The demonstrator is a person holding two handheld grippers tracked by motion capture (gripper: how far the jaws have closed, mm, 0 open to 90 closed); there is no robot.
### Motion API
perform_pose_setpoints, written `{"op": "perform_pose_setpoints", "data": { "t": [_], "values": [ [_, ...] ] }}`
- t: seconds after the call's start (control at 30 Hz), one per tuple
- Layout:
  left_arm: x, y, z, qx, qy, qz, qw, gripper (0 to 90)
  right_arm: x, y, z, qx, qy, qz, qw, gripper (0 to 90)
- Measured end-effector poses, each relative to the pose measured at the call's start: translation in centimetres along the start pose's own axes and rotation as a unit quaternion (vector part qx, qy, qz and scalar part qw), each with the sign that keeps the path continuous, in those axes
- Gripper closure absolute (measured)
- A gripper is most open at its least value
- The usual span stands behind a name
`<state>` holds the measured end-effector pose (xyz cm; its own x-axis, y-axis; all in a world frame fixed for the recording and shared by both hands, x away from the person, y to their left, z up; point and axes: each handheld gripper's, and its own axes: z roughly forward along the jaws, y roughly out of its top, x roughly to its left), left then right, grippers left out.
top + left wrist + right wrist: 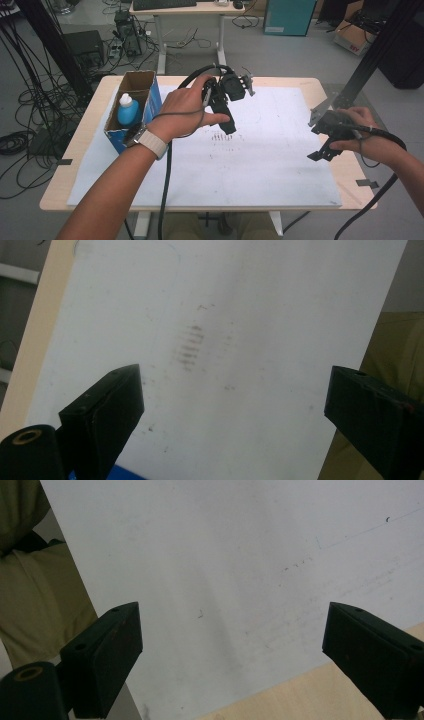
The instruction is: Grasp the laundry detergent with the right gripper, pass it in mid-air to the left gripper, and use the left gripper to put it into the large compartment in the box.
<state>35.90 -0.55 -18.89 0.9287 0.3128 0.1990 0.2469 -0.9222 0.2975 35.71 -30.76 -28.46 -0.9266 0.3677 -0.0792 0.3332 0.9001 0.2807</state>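
Cardboard box point(131, 107) w/ blue bottle point(128, 111) is set at table's point(325, 92) left edge, just beside left gripper point(227, 127). White sheet point(280, 150) is left bare btwn grippers. Jaws of left and right gripper point(320, 152) are held apart, nothing gripped.

Bottle point(127, 110) in box point(146, 82), table's point(90, 125) left

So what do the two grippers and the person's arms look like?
Both the left gripper and the right gripper are black, with blocky flat-faced jaws. A black cable trails from each. The right one carries a grey three-cornered plate. Forearms are bare; the left wrist wears a watch on a pale band.
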Motion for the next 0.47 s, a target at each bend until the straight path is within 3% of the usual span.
{"op": "perform_pose_setpoints", "data": {
  "t": [0.47],
  "values": [
    [0.41,-0.37,0.04,-0.001,0.002,-0.005,1.0,9.2,-0.23,-0.1,0.21,0.0,-0.001,0.003,1.0,9.0]
  ]
}}
